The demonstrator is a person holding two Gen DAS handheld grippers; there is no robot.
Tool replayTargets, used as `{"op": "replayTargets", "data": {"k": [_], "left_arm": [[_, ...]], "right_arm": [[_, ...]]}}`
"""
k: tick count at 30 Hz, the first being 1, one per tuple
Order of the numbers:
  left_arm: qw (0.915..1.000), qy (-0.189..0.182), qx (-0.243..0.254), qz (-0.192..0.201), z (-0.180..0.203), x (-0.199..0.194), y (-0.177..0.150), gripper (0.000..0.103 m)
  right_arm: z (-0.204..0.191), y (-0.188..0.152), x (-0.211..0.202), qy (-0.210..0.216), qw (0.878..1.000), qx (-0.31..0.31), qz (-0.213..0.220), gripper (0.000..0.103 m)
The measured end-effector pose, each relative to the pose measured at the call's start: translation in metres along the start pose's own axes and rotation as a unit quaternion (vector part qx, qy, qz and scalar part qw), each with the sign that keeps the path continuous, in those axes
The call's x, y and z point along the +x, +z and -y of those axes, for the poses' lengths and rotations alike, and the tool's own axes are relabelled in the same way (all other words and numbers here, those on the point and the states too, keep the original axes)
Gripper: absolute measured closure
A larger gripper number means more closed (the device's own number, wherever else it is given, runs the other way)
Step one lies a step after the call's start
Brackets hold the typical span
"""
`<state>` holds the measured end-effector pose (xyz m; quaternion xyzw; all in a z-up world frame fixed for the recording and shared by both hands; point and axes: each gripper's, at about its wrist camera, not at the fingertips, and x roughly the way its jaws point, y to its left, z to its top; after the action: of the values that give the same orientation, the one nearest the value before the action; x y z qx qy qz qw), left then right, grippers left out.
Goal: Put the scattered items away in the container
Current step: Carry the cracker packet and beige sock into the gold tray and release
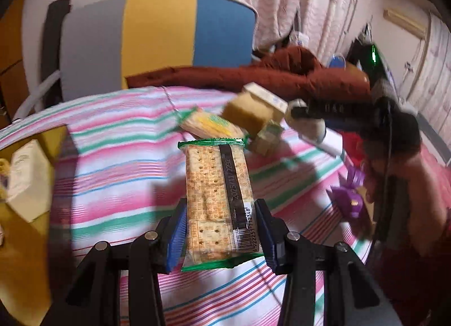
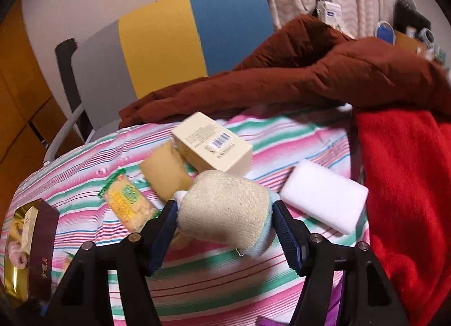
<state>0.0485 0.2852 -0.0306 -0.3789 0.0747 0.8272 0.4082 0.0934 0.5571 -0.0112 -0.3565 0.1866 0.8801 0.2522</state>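
Note:
My left gripper (image 1: 221, 230) is shut on a green-edged cracker packet (image 1: 217, 199) and holds it above the striped bedcover (image 1: 112, 173). My right gripper (image 2: 225, 224) is shut on a beige scrubbing pad (image 2: 225, 213) with a pale blue edge, held above the cover; it also shows in the left wrist view (image 1: 305, 117). On the cover lie a second cracker packet (image 2: 128, 204), a yellow sponge (image 2: 166, 171), a cream box with a barcode (image 2: 211, 145) and a white foam block (image 2: 324, 195). The container (image 2: 36, 244), a dark box with a gold lining, sits at the far left holding a small cream box (image 2: 28, 227).
A brown quilted coat (image 2: 310, 72) lies along the far edge and a red blanket (image 2: 408, 185) covers the right side. A grey, yellow and blue chair back (image 2: 169, 41) stands behind. A purple wrapper (image 1: 352, 202) lies at the right in the left wrist view.

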Motion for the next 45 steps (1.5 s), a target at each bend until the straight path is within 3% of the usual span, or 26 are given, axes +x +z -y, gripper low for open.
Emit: {"op": "replayTargets", "data": {"k": [9,16,21,27,35,42,45], "left_arm": [[0.9965,0.041,-0.061,0.041,-0.069,-0.064,-0.005,0.057],[0.986,0.092,-0.131,0.048,-0.142,-0.088,-0.018,0.057],[0.9789,0.119,-0.163,0.03,-0.181,-0.087,-0.026,0.057],[0.973,0.131,-0.189,-0.009,-0.212,-0.077,-0.036,0.057],[0.9676,0.148,-0.201,-0.037,-0.242,-0.065,-0.039,0.057],[0.9621,0.16,-0.216,-0.044,-0.269,-0.061,-0.04,0.056],[0.9613,0.155,-0.223,-0.043,-0.272,-0.061,-0.04,0.056]], "right_arm": [[-0.047,-0.009,-0.019,0.07,0.995,-0.062,0.029,0.035],[-0.104,-0.026,-0.038,0.135,0.986,-0.097,0.025,0.035],[-0.173,-0.038,-0.057,0.194,0.968,-0.158,0.025,0.035],[-0.254,-0.048,-0.059,0.235,0.944,-0.232,0.014,0.035],[-0.331,-0.057,-0.031,0.22,0.914,-0.341,-0.01,0.035],[-0.357,-0.065,0.004,0.191,0.891,-0.409,-0.037,0.034],[-0.361,-0.066,0.011,0.187,0.89,-0.414,-0.028,0.03]]}}
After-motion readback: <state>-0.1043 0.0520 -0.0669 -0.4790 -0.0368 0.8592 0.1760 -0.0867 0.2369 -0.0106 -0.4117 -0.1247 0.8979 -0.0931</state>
